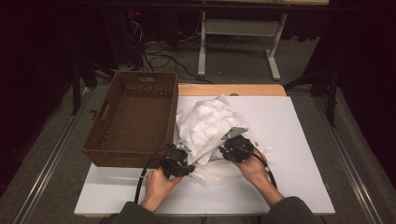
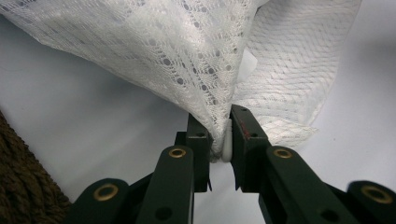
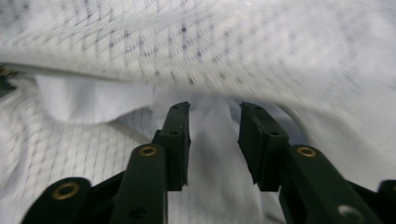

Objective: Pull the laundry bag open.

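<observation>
White mesh garment (image 1: 208,126) sits bunched on the white table (image 1: 299,177) just beside the brown wicker basket (image 1: 133,116), the left gripper (image 2: 219,133) pinching its fold while the right gripper (image 3: 214,140) stands apart over cloth, so a fresh grip looks needed before lifting it basketward.

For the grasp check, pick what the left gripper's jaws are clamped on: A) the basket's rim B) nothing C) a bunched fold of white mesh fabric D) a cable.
C: in the left gripper view, the left gripper pinches a gathered fold of the white mesh fabric between its jaws.
</observation>
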{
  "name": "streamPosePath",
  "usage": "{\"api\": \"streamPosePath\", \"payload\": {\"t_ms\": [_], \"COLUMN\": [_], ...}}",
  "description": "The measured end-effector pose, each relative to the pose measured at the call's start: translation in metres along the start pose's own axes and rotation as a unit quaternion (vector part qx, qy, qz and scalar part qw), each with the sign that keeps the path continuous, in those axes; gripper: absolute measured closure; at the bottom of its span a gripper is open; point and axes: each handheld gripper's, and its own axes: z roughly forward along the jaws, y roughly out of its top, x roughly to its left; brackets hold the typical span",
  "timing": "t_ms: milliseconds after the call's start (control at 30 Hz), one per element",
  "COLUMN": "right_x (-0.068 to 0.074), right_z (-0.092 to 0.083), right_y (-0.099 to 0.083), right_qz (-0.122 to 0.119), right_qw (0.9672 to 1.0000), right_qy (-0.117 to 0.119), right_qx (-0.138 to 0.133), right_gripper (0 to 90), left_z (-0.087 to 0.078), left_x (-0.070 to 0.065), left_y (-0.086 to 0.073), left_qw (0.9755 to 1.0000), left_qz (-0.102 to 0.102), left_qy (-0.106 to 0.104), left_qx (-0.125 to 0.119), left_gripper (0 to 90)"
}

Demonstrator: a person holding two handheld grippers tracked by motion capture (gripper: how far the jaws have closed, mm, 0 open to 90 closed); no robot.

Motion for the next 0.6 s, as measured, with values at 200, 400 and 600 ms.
{"api": "streamPosePath", "payload": {"t_ms": [200, 400, 600], "right_x": [-0.020, -0.038, -0.045], "right_z": [-0.015, 0.004, 0.028], "right_y": [-0.025, -0.038, -0.039], "right_qz": [0.016, 0.060, 0.080], "right_qw": [0.9987, 0.9925, 0.9881], "right_qy": [-0.046, -0.092, -0.094], "right_qx": [0.017, 0.054, 0.092], "right_gripper": [70.1, 60.1, 55.9], "left_z": [0.002, 0.006, 0.005], "left_x": [0.001, 0.000, 0.003], "left_y": [0.001, 0.002, 0.003], "left_qw": [1.0000, 1.0000, 1.0000], "left_qz": [-0.001, 0.001, -0.001], "left_qy": [0.000, 0.000, 0.002], "left_qx": [0.000, 0.005, 0.001], "left_gripper": [78.7, 78.4, 76.9]}}
